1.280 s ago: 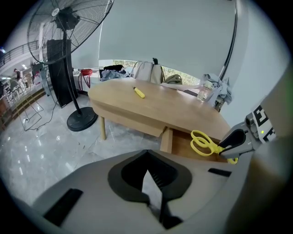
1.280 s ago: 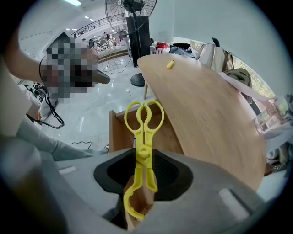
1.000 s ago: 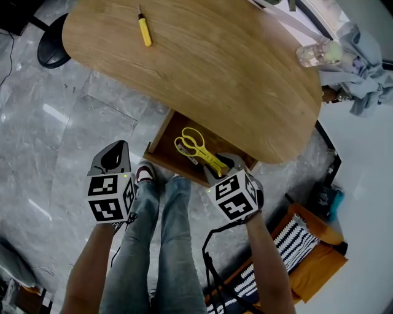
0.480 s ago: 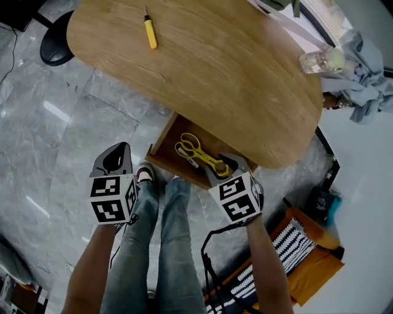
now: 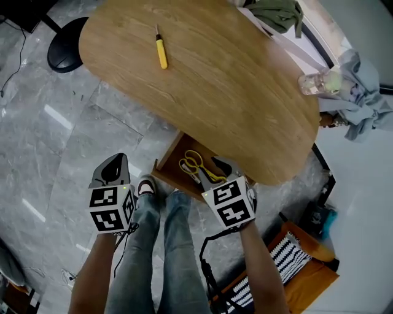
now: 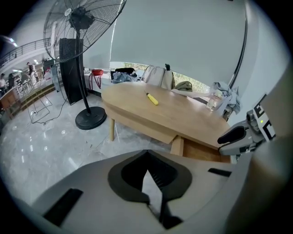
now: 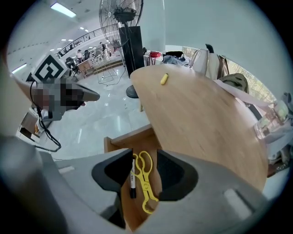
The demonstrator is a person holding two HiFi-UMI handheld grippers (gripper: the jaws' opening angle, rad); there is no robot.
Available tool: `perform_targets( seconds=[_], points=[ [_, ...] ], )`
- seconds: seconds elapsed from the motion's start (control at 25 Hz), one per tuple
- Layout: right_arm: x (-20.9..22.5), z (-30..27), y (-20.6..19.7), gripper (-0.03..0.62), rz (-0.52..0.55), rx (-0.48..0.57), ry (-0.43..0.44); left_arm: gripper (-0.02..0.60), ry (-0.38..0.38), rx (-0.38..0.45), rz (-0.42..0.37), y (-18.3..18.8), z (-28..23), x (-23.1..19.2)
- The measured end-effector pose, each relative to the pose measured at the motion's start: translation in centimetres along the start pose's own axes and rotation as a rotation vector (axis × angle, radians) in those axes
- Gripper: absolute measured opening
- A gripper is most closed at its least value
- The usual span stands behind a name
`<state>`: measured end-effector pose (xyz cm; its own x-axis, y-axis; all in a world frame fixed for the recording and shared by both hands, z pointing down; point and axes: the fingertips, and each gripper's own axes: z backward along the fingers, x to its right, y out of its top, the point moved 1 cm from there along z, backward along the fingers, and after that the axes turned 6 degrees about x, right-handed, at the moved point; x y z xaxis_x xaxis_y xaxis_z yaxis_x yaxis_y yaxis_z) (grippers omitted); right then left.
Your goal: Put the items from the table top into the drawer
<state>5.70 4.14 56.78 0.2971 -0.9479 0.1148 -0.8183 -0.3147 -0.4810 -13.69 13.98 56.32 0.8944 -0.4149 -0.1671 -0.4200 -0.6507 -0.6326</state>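
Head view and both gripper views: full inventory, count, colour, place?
table: 1, light wood, centre
hand tool: 1, yellow, on table top
drawer: 1, wood, open under table
tongs: 1, yellow, in drawer
marker: 1, black, in drawer beside tongs
bottle: 1, clear, table's right edge
grey cloth: 1, grey, beside bottle
green cloth: 1, green, beyond table's far edge
fan: 1, black, floor past table
legs: 2, blue jeans, near drawer
left gripper: 1, grey, shut, empty
right gripper: 1, grey, above drawer, jaws just been opening, empty

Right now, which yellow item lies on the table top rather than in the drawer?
The short yellow-handled tool, lying on the wooden table top. The yellow scissor-shaped tongs lie inside the open drawer, beside a black marker.
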Motion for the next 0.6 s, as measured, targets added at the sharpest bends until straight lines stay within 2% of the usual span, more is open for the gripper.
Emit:
perform_targets(
  seconds=[0.32,0.6],
  points=[
    [0.5,-2.2,6.7,0.156,0.035,0.066,-0.031,-0.006,0.074,0.019,0.071,1.4,1.5,-3.9],
    [1.6,-4.6,11.3,0.156,0.001,0.119,-0.058,-0.006,0.111,0.035,0.104,3.0,1.6,-6.7]
  ],
)
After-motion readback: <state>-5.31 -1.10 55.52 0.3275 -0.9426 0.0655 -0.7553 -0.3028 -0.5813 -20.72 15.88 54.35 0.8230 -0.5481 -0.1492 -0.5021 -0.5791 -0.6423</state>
